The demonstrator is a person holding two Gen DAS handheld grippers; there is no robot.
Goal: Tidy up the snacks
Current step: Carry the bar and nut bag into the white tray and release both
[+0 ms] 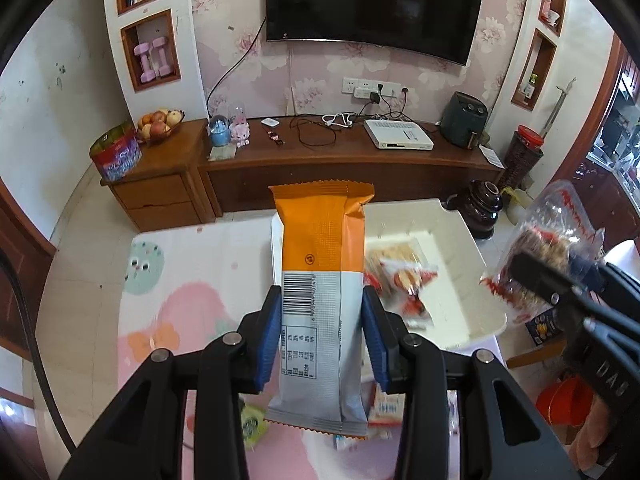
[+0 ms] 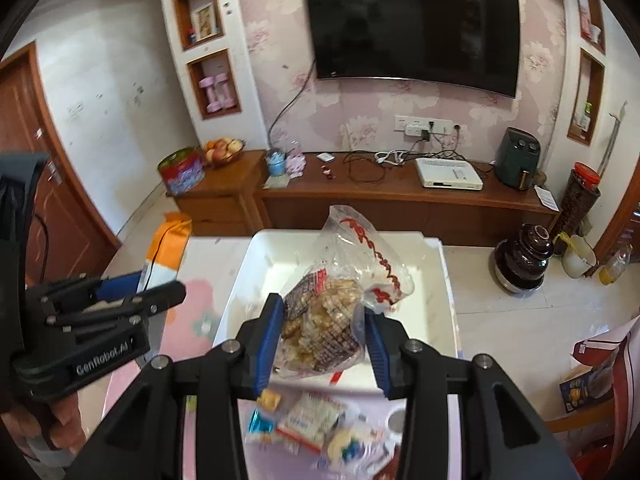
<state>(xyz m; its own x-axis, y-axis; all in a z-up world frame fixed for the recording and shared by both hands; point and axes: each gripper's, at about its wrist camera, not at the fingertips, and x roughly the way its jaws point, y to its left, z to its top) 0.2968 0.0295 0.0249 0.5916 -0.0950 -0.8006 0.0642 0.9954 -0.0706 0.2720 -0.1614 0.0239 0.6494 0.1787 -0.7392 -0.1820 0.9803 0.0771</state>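
Left gripper [image 1: 320,320]: blue-padded jaws closed on the lower half of an orange-and-white snack packet [image 1: 322,280], held upright above the table [image 1: 188,280], barcode side facing the camera.

Right gripper [image 2: 325,340]: jaws clamped on a clear bag of brown snacks [image 2: 332,312] with red print, its loose top standing up over the white tray [image 2: 248,280]. In the left wrist view this bag appears at the right edge, raised beside the tray.

White tray: rests on the far right part of the table; one red-and-clear wrapped snack [image 1: 404,280] lies inside, blurred.

Loose snacks [image 2: 316,424]: a small pile of wrapped items on the table just in front of the tray, below the right gripper; details blurred.

Table: covered with a pastel pink-and-white cloth.

Background: wooden TV cabinet [image 1: 344,160] along the wall, carrying a fruit bowl [image 1: 160,124], a red tin [image 1: 116,156], a white set-top box [image 1: 400,136] and a dark green appliance [image 1: 464,120]. Wall-mounted television [image 1: 372,4] above. Pink dumbbells [image 1: 152,60] in a wall niche.
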